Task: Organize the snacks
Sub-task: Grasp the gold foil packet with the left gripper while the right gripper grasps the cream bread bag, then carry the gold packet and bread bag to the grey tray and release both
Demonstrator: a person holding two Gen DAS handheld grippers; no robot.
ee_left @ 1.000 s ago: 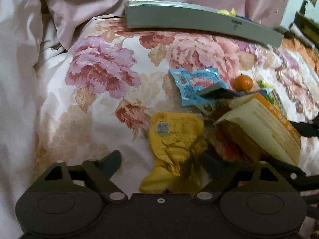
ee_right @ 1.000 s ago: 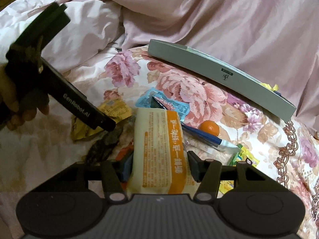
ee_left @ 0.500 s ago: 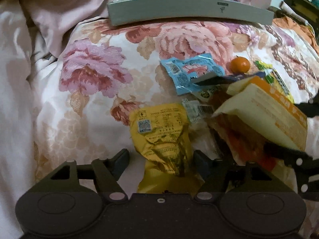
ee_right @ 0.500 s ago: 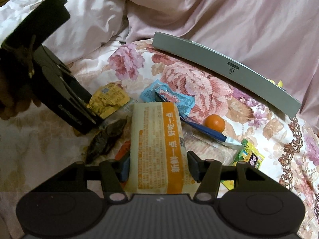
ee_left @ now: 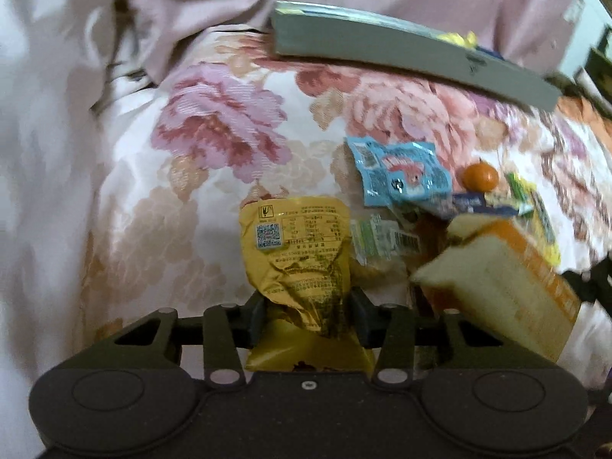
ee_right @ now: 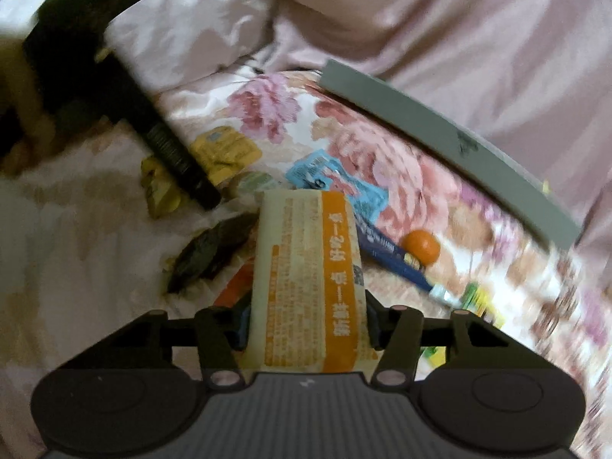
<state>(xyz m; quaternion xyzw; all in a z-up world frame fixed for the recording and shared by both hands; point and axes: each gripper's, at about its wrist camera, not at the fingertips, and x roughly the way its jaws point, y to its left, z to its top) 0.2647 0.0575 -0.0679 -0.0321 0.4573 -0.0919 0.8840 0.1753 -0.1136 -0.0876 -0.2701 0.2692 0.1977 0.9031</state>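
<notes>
My left gripper [ee_left: 306,315] is shut on a yellow foil snack packet [ee_left: 296,244] lying on the flowered bedspread. My right gripper [ee_right: 306,329] is shut on a cream and orange snack pack [ee_right: 306,283], which also shows at the right of the left wrist view [ee_left: 505,283]. A blue packet [ee_left: 401,172], a small orange fruit [ee_left: 480,176], a blue tube [ee_right: 394,260] and green-yellow packets [ee_left: 531,206] lie in a loose pile. A grey box [ee_left: 413,53] stands at the back with snacks showing over its rim.
A dark brown packet [ee_right: 210,252] lies left of the cream pack. Pink bedding [ee_left: 76,76] is bunched at the left and behind the box. The left gripper's body [ee_right: 164,141] reaches in from the upper left of the right wrist view.
My left gripper's fingers have closed in on the yellow packet. My right gripper still holds the cream and orange pack, and both views have shifted with motion blur.
</notes>
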